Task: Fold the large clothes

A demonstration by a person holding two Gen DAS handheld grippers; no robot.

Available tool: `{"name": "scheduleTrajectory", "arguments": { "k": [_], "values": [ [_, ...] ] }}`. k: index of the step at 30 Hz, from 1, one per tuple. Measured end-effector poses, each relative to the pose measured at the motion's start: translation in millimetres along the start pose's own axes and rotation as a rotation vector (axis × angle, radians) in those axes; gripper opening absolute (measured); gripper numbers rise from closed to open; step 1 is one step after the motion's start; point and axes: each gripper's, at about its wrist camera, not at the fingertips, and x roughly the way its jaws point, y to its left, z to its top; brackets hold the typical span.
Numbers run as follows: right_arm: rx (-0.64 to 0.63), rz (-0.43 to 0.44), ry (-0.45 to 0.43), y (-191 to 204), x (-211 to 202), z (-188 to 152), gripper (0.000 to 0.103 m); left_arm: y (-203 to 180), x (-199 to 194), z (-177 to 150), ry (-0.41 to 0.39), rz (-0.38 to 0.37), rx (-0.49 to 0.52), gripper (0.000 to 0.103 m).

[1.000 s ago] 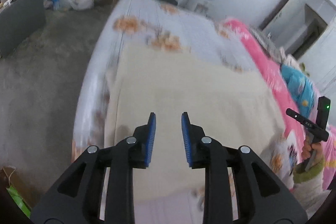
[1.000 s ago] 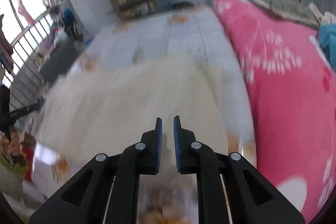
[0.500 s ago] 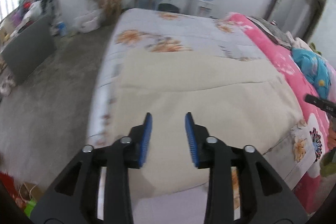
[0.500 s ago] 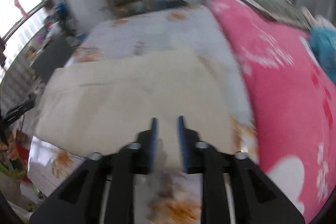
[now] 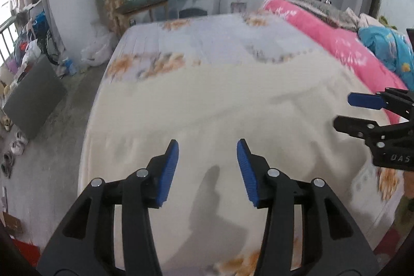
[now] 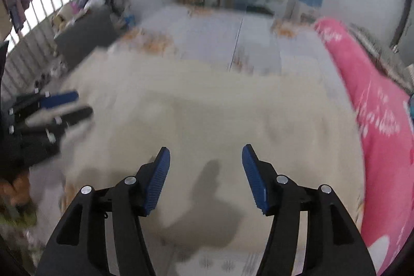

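Left tongs (image 5: 207, 149) and right tongs (image 6: 206, 155) opening, empty, angled downward.

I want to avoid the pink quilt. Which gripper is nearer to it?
Right. The right gripper hangs over the cream garment beside the pink quilt; the left gripper is on the garment's far side.

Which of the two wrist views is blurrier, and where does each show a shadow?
Right wrist view is blurrier, smearing the cream cloth and the left gripper; left wrist view is sharper. Each shows a gripper shadow on the cloth between its own fingers.
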Motion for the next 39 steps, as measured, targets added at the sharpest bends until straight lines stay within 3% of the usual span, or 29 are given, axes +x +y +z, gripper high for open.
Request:
{"name": "scheduleTrajectory", "arguments": {
  "k": [3,6,7,10,14,16,18,19,21,23,27,29,30,33,39],
  "values": [
    [0.056,0.002,-0.03,-9,22,27,0.057,-3,26,22,0.018,-0.04,-0.042,0.045],
    [0.13,-0.022,0.093,-27,75,31,0.058,-7,68,21,0.112,0.002,-0.034,0.047],
    [0.149,-0.003,0.058,-29,74,30,0.058,-9,70,18,0.094,0.015,-0.021,0.047],
    [0.147,-0.038,0.09,-23,61,28,0.058,-13,54,19,0.089,0.01,0.008,0.047],
    [0.146,0.034,0.026,-11,16,4,0.06,-16,9,6,0.038,-0.053,0.026,0.047],
    [0.12,0.058,0.064,-2,24,-14,0.066,-19,10,-6,0.076,-0.08,0.03,0.048],
    [0.094,0.026,0.123,-1,45,-29,0.068,-24,29,-24,0.143,-0.043,0.037,0.048],
    [0.075,0.013,0.089,1,40,-33,0.068,-24,29,-26,0.128,-0.034,0.034,0.047],
    [0.069,-0.006,0.116,1,31,-32,0.068,-27,18,-26,0.1,-0.014,0.025,0.047],
    [0.063,-0.008,0.078,0,9,-35,0.068,-24,-5,-29,0.068,-0.049,-0.005,0.048],
    [0.081,-0.027,0.012,-14,-27,-63,0.075,-11,-27,-52,0.051,-0.004,-0.032,0.061],
    [0.144,-0.057,0.069,-34,-12,-77,0.076,5,-11,-67,0.124,0.04,-0.097,0.063],
    [0.21,-0.03,0.111,-48,0,-84,0.077,12,-6,-71,0.142,0.039,-0.133,0.063],
    [0.281,-0.001,0.088,-55,-11,-82,0.076,20,-19,-68,0.113,0.028,-0.202,0.064],
    [0.294,0.031,0.002,-40,-51,-92,0.077,4,-62,-66,0.037,0.022,-0.159,0.082]
  ]
}}
